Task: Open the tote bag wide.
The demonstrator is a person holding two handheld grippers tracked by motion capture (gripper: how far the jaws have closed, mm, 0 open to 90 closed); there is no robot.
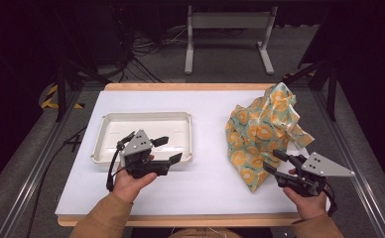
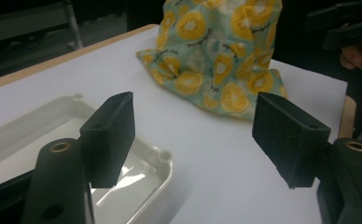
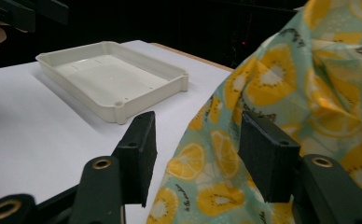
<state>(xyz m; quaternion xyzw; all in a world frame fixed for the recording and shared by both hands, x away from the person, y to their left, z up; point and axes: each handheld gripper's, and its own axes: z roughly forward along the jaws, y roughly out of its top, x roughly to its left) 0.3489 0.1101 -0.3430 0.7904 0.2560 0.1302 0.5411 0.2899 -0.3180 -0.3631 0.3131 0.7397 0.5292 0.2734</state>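
A crumpled cloth [image 1: 262, 131] printed with orange slices on pale green lies heaped on the right half of the white tabletop [image 1: 210, 168], its near edge reaching toward the person's side; the right claw [image 1: 276, 162] sits at that near edge, jaws spread apart and holding nothing. In the right gripper view the cloth [image 3: 281, 116] fills the space ahead of the right claw [image 3: 195, 154] — a fold lies between the two jaws, close to the right-hand pad, though I cannot tell whether fabric touches it. The left claw [image 1: 168, 149] hovers over the near right corner of a white tray [image 1: 106, 124], well apart from the cloth; its jaws also stand wide and empty. In the left gripper view the cloth [image 2: 216, 60] rises beyond the left claw [image 2: 193, 135], with bare tabletop between; the tray [image 2: 163, 161] corner lies just under the left-hand jaw.
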